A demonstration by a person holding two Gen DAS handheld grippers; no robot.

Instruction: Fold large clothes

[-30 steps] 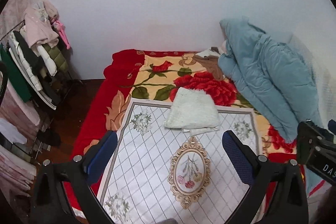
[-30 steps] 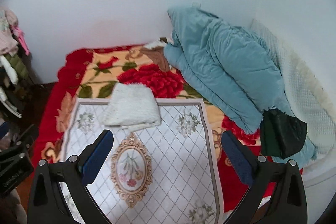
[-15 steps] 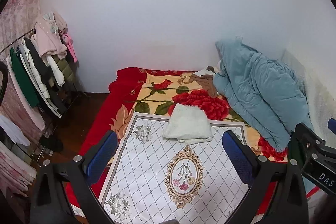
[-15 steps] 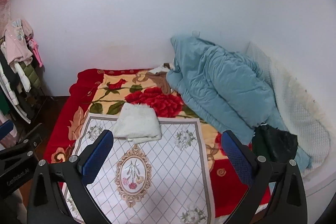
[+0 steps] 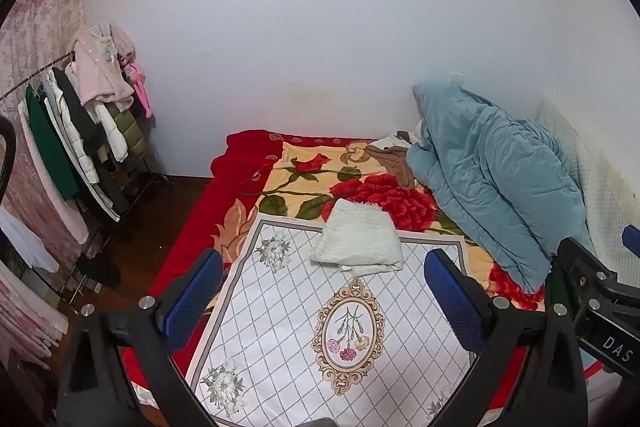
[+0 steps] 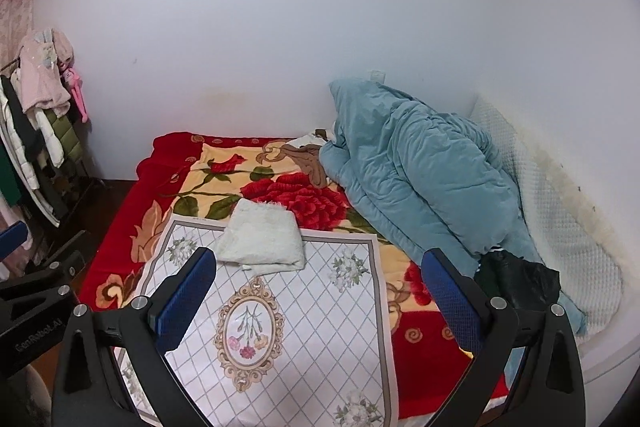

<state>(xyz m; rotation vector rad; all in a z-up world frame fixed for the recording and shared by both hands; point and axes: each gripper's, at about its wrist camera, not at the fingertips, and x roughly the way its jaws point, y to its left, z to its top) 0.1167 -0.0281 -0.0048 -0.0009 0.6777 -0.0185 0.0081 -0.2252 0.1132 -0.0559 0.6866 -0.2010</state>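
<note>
Both of your tools hang spread and empty, left hand-held gripper and right hand-held gripper, above the bed; the folded white garment rests on the patterned cloth, and snagging one layer could undo it

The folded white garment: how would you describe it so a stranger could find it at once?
Start at the bed's red rose blanket, then find the white diamond-pattern cloth spread over it. The folded white garment lies across that cloth's far edge: fluffy, plain and cream-white, unlike its printed neighbours.
</note>
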